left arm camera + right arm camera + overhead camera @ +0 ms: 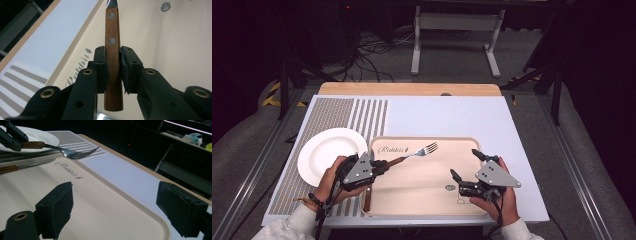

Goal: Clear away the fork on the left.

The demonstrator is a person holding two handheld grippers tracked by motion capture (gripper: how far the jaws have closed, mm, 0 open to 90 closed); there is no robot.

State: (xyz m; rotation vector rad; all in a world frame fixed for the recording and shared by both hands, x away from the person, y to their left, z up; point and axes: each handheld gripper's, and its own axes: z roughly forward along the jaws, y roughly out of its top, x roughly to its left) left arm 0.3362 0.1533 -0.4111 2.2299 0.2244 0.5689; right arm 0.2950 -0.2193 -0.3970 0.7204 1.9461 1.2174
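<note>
White plate (328,154) at left, partly behind left gripper (381,165), jaws clamped on fork (414,153) by its wooden handle, tines held over beige tray (422,200). Left gripper view cuts off tines. Knife (25,165) on tray shows clearly in right gripper view. Right gripper (466,166) jaws wide, holding nothing.

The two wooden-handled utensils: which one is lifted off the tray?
The fork: the left gripper clamps its wooden handle and holds it above the tray. The knife lies flat on the tray, ungripped.
</note>
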